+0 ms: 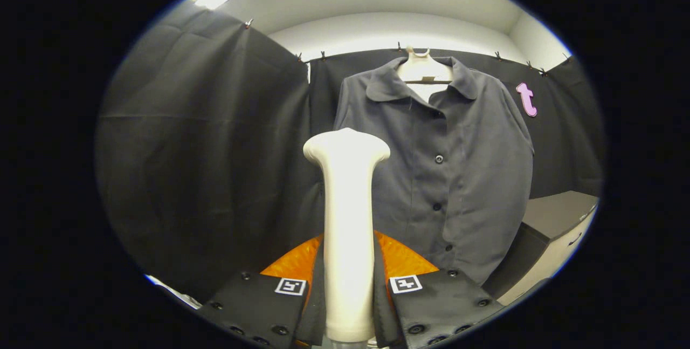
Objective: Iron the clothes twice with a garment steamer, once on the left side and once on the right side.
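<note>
My gripper (348,289) is shut on the white garment steamer (347,219), with both black fingers pressed against its handle. The steamer stands upright between the fingers, and its wide head rises ahead of them. Beyond it a dark grey button-up shirt (458,171) hangs on a white hanger (423,70) against the black cloth wall. The steamer head is in front of the shirt's left half, near its left edge at chest height. Whether the head touches the fabric I cannot tell.
A white cabinet (560,230) with a grey top stands to the right of the shirt, close to its lower hem. Black cloth (205,149) hangs on the left and behind. Something orange (404,260) sits low, just beyond the fingers.
</note>
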Demonstrator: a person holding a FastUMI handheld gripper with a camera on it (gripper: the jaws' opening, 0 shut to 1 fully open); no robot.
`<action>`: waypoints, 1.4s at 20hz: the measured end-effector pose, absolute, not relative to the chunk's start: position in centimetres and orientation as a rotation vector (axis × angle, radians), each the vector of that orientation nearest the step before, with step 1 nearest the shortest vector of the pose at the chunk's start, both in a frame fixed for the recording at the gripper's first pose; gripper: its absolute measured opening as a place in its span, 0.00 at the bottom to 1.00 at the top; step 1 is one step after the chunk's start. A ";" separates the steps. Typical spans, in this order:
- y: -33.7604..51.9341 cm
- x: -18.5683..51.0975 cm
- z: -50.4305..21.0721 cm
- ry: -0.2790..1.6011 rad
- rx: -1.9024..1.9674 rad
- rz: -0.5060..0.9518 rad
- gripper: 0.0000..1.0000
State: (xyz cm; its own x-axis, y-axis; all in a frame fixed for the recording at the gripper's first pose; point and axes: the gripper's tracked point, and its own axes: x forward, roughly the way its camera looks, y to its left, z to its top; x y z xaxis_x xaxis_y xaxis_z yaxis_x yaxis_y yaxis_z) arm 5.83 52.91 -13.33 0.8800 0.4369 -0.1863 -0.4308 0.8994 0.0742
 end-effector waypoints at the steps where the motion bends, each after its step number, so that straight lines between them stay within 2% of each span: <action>1: 52.7 6.9 -12.6 0.193 0.035 0.440 0.42; 7: 50.8 12.5 -10.9 0.162 0.022 0.348 0.43; 12: 49.7 13.7 -11.5 0.158 0.003 0.307 0.42; 28: 48.3 10.7 -18.2 0.279 -0.022 0.287 0.42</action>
